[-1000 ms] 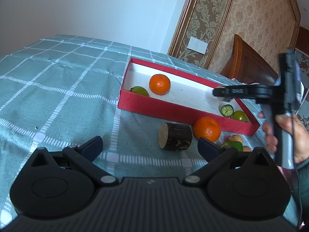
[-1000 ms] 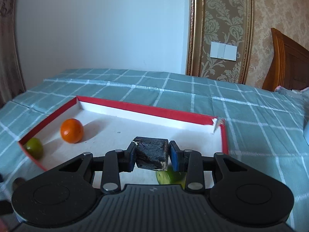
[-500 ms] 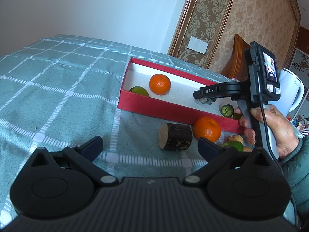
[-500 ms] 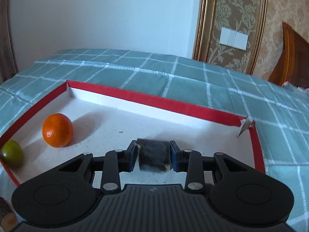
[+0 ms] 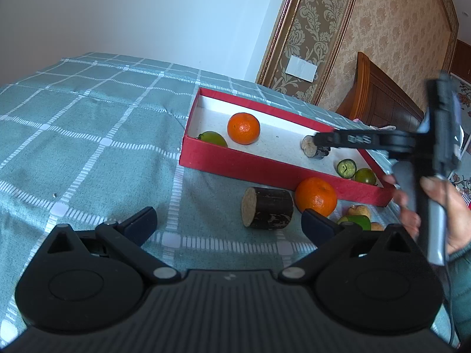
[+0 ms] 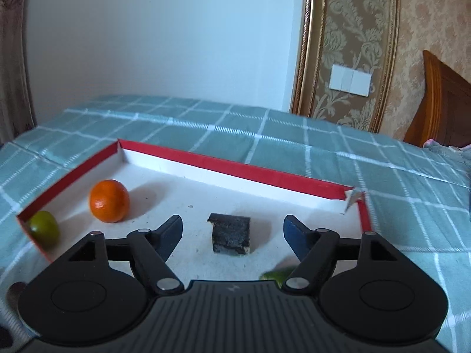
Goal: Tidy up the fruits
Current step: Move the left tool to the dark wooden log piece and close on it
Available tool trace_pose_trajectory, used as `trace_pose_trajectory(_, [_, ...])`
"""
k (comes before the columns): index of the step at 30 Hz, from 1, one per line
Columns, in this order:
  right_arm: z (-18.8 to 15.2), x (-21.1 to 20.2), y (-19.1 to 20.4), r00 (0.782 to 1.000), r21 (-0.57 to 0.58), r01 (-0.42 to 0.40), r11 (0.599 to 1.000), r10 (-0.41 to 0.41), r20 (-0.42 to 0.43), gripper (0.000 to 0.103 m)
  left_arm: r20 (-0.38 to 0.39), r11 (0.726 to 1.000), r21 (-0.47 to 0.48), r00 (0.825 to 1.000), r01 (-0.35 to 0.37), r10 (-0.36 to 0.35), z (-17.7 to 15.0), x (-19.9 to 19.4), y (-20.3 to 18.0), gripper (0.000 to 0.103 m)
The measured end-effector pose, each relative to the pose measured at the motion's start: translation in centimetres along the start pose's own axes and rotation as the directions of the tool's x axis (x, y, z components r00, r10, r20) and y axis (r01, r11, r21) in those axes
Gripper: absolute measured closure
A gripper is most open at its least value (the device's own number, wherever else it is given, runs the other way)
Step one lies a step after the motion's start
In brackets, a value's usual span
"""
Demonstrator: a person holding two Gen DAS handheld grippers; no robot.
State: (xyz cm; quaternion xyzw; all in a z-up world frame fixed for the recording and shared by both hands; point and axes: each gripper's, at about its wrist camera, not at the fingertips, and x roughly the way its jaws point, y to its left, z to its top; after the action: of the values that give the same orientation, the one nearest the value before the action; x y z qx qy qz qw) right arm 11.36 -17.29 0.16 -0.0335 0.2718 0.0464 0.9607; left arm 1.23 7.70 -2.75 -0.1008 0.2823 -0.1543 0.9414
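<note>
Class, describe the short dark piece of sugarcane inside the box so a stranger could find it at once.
Start at the red box on the checked green tablecloth. On its white floor, right of the orange, lies a short dark piece of sugarcane between the right gripper and its open fingers. Unlike the round fruit, it is a blackish stub.

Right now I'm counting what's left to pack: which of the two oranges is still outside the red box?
The round orange on the green checked cloth, beside the dark cylindrical piece; the other orange sits inside the red box.

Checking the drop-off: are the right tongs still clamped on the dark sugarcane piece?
No, the right tongs stand open, and the sugarcane piece rests free on the red box floor.
</note>
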Motion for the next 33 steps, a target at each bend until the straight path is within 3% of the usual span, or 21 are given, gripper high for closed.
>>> trace_pose_trajectory(3, [-1.1,-2.2,-0.4,0.999,0.019,-0.038,0.999,0.037,0.018,0.026,0.0,1.0,0.001,1.0,-0.002,0.002,0.0,0.0,0.0,0.0])
trace_pose_trajectory(4, [-1.5,-2.9,-0.6,0.999,0.03,-0.04,0.999,0.039,0.029,0.021,0.001,1.0,0.003,1.0,-0.004,0.004,0.0,0.0,0.0,0.0])
trace_pose_trajectory(5, [-2.0,-3.6,-0.8,0.998,0.039,-0.037,0.999,0.035,0.044,0.017,0.001,1.0,0.005,1.0,-0.006,0.006,0.0,0.0,-0.1,0.0])
trace_pose_trajectory(10, [-3.4,-6.1,-2.0,0.994,0.073,-0.003,0.997,-0.005,0.112,0.017,0.01,0.999,0.025,0.999,-0.045,0.045,-0.2,-0.2,-1.1,0.0])
trace_pose_trajectory(13, [-3.9,-6.6,-2.8,0.994,0.114,-0.008,0.993,-0.005,0.11,0.016,0.002,0.997,0.025,0.998,-0.07,0.07,-0.1,0.0,-2.0,0.0])
trace_pose_trajectory(16, [-4.2,-6.3,-3.2,0.996,0.148,-0.016,0.989,0.004,0.084,0.016,0.011,0.989,0.087,0.992,-0.123,0.122,0.0,0.4,-3.3,0.0])
trace_pose_trajectory(21, [-4.5,-5.8,-3.1,0.999,0.147,-0.016,0.989,0.009,0.052,0.016,0.036,0.979,0.139,0.989,-0.15,0.146,0.4,0.7,-4.7,0.0])
trace_pose_trajectory(25, [-4.7,-5.7,-2.7,0.999,0.129,-0.005,0.992,-0.001,0.047,0.016,-0.003,0.962,0.203,0.983,-0.182,0.186,0.6,1.9,-5.6,0.021])
trace_pose_trajectory(30, [-4.8,-5.5,-2.6,0.999,0.122,-0.001,0.993,-0.003,0.033,0.016,-0.033,0.963,0.199,0.981,-0.18,0.19,0.5,2.8,-5.2,0.044])
trace_pose_trajectory(32, [-4.8,-5.5,-2.6,1.0,0.119,0.001,0.993,-0.004,0.029,0.016,-0.033,0.962,0.217,0.983,-0.168,0.179,0.4,2.7,-5.5,0.068])
trace_pose_trajectory(33, [-4.8,-5.4,-2.5,1.0,0.116,0.003,0.993,-0.006,0.026,0.016,-0.032,0.958,0.229,0.982,-0.172,0.184,0.3,2.7,-5.7,0.072])
